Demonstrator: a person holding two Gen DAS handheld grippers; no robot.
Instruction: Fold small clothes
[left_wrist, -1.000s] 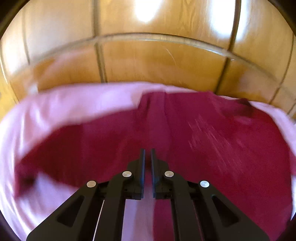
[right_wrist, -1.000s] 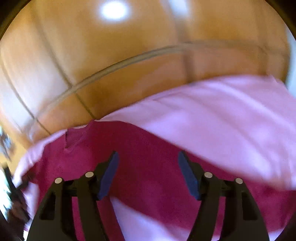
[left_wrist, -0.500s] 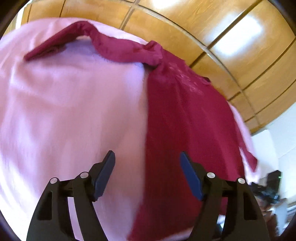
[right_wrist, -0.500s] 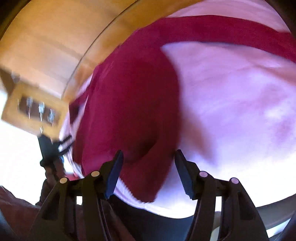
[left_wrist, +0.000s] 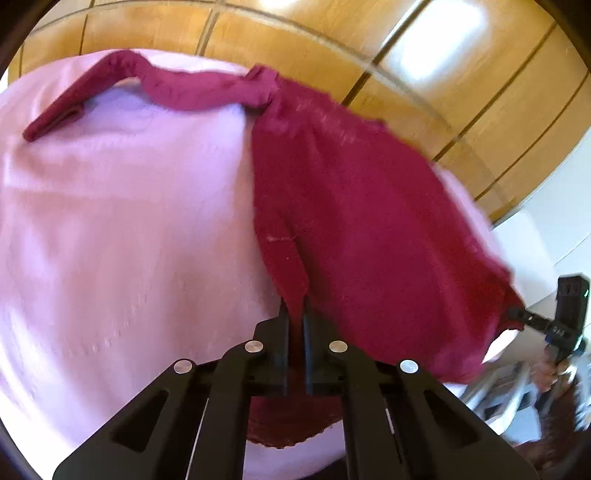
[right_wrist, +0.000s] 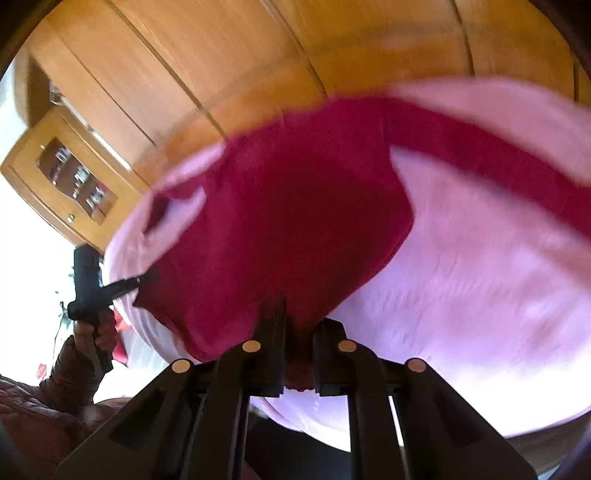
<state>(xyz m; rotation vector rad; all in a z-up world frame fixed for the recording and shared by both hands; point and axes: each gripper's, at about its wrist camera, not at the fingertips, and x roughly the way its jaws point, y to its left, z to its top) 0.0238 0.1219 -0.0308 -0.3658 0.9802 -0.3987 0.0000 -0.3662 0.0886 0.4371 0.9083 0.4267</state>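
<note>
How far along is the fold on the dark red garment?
Early. Done: the dark red garment lies spread on the pink cloth, one sleeve stretched out flat and no fold visible yet. In hand: the left gripper is shut on its near edge, and the right gripper's jaws are closing on the same hem, fabric between them. Left: every fold, sleeves included.

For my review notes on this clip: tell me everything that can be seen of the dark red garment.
The dark red garment is soft knit-looking cloth, lying mostly flat on a pink cloth. One long sleeve stretches sideways across the pink. Its near hem is pinched at two places: the left gripper is shut on one fold, and the right gripper is closing with hem fabric between its fingers.
</note>
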